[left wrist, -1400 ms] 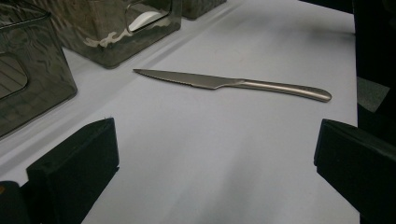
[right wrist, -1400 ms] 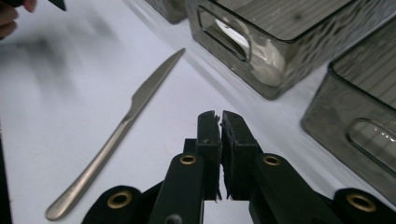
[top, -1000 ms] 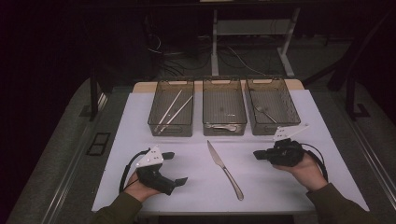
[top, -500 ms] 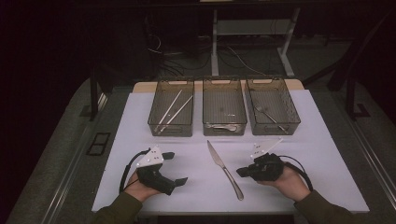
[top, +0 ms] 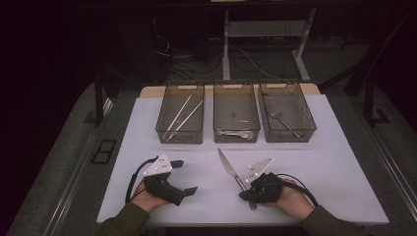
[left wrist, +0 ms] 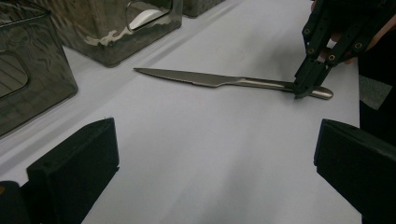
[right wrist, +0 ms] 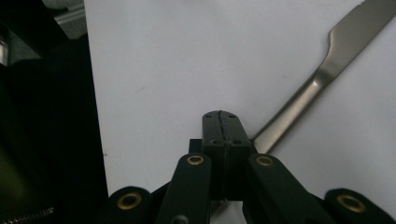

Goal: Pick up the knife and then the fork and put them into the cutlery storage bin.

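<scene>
high view: right tool clamped on knife handle, left tool resting apart.

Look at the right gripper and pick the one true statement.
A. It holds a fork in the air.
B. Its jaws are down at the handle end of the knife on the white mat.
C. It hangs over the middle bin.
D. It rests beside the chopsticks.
B: in the left gripper view the right gripper has its jaw tips down on the handle end of the knife, which lies flat on the white mat.
</scene>
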A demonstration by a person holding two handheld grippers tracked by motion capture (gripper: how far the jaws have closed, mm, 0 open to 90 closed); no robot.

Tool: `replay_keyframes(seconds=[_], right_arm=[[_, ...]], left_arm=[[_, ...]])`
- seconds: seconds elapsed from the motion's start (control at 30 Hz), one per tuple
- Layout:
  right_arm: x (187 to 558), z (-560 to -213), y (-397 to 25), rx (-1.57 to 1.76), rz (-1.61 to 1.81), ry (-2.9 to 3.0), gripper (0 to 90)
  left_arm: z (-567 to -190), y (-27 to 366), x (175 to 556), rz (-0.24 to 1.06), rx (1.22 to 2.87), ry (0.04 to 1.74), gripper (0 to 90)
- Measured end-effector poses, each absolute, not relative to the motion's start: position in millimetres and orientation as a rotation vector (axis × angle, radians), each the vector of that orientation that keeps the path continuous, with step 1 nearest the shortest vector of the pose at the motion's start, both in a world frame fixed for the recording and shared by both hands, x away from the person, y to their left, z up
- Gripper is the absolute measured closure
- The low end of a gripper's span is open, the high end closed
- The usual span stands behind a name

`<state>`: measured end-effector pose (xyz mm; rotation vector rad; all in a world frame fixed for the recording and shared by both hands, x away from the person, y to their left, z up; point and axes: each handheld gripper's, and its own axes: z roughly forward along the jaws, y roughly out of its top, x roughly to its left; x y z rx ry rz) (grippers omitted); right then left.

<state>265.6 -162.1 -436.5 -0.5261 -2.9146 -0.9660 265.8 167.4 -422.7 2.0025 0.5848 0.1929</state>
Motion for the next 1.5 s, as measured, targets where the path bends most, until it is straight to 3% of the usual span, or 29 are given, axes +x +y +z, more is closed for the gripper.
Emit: replay_keyframes(seconds=[0.7,0.8,0.93,1.5], right_arm=[[288.0,-424.6,-181.5,-0.647,-0.84,-2.992,89.6],[299.1,-413.4,-174.2,-0.617,-0.791,-3.0,79.3],[311.7,-410.4,-153.6,-0.533,-0.658,-3.05,76.1],[325.6,-418.9,-114.2,-0.404,-0.369,-3.11,76.2]], left_arm=[[-422.4,166.8,265.9,0.193,2.003,0.583,0.0],[-421.9,166.9,265.8,0.195,2.004,0.581,0.0],[-421.7,167.1,265.5,0.195,2.0,0.581,0.0],[-422.1,166.8,265.6,0.191,2.002,0.574,0.0]])
